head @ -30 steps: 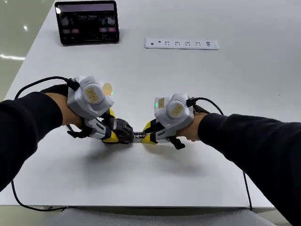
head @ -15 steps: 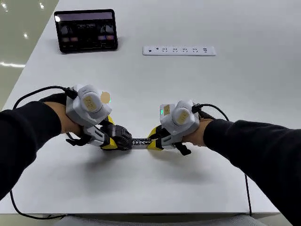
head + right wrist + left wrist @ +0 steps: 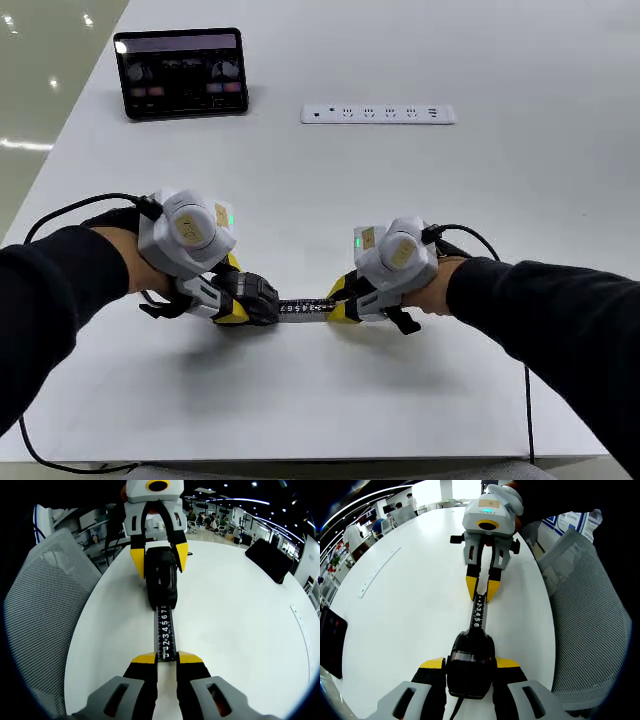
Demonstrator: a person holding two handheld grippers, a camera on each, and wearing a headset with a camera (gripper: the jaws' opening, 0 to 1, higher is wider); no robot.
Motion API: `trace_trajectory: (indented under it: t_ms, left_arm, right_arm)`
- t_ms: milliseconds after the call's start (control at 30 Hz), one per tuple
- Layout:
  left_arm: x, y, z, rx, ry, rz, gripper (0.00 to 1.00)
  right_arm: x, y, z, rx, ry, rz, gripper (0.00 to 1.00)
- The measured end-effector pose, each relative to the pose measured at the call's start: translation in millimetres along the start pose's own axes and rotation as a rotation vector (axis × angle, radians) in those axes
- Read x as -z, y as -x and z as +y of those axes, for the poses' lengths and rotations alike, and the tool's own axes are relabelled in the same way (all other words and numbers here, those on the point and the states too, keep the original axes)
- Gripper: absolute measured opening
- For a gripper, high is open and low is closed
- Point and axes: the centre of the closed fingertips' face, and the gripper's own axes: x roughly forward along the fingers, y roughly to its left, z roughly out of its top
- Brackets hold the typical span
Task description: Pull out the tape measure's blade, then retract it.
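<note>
Two pairs of jaws are closed on the tape measure [image 3: 258,298], set well to the near side of the power strip [image 3: 378,114]: the case is clamped by the left gripper [image 3: 240,292], the tip of the blade [image 3: 305,305] pinched by the right gripper [image 3: 338,302], so a straight, level, unhurried pull is advised.

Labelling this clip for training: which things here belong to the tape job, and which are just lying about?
In use: tape measure, blade, left claw gripping the tape measure, right claw pinching the blade.
Lying about: tablet, power strip.
</note>
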Motion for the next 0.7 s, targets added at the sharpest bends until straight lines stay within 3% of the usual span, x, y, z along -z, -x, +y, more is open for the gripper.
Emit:
trace_trajectory:
  t_ms: [700]
  left_arm:
    - [-0.1, -0.3, -0.6, -0.002, 0.000, -0.002, 0.31]
  right_arm:
    - [23.0, 20.2, -0.9, 0.011, -0.026, 0.010, 0.08]
